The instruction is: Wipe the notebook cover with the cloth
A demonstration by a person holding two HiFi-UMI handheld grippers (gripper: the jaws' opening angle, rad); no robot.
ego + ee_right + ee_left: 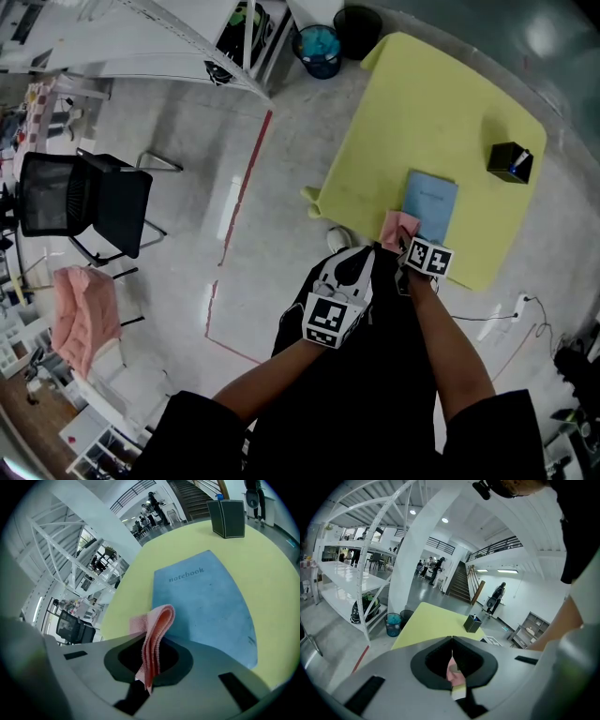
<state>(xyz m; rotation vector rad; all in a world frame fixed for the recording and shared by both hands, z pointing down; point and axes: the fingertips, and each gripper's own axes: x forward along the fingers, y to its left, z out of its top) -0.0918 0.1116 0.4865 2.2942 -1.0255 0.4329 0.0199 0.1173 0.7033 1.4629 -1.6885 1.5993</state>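
Observation:
A blue notebook [429,204] lies flat near the front edge of the yellow table [422,103], its cover facing up. My right gripper [412,246] is shut on a folded pink cloth [398,228], held just at the notebook's near left corner. In the right gripper view the pink cloth [157,630] sticks up out of the right gripper [151,645], over the notebook [206,604] edge. My left gripper [349,272] hangs off the table, beside the right one. In the left gripper view the left gripper [452,640] has its jaws closed together with nothing between them.
A black pen holder [511,161] stands at the table's right corner, also seen as a pen holder [227,517] beyond the notebook. On the floor stand a black office chair [80,197], a rack with pink fabric [82,317], two bins [321,49] and white shelving [141,37].

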